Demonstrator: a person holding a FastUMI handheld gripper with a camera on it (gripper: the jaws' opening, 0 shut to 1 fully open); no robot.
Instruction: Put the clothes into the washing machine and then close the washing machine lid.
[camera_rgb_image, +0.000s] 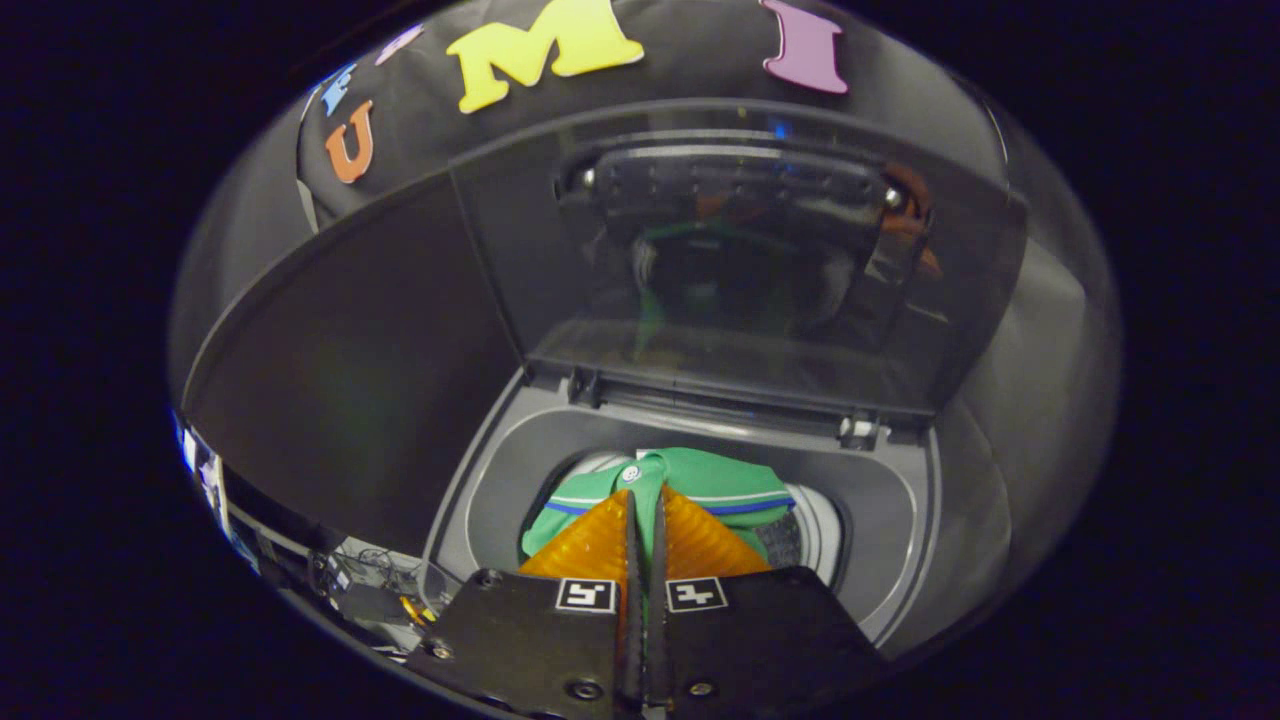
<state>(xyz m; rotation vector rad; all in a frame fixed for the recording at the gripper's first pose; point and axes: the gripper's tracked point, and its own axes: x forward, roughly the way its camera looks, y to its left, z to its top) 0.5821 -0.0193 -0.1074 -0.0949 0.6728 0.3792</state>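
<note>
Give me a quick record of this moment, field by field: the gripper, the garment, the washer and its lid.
gripper: fingers close together, pinching a fold of the garment
garment: green shirt with a blue and white stripe, over the drum opening
washing machine: top-loader, grey rim around the drum
lid: raised, standing open behind the drum
task stage: shirt at the drum, lid not yet shut

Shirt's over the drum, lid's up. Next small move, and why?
Probably open the gripper and let go. Its fingers look pinched on the green shirt, which already hangs in the drum opening of the washing machine. The lid stands upright behind it, so closing comes after the release.
</note>
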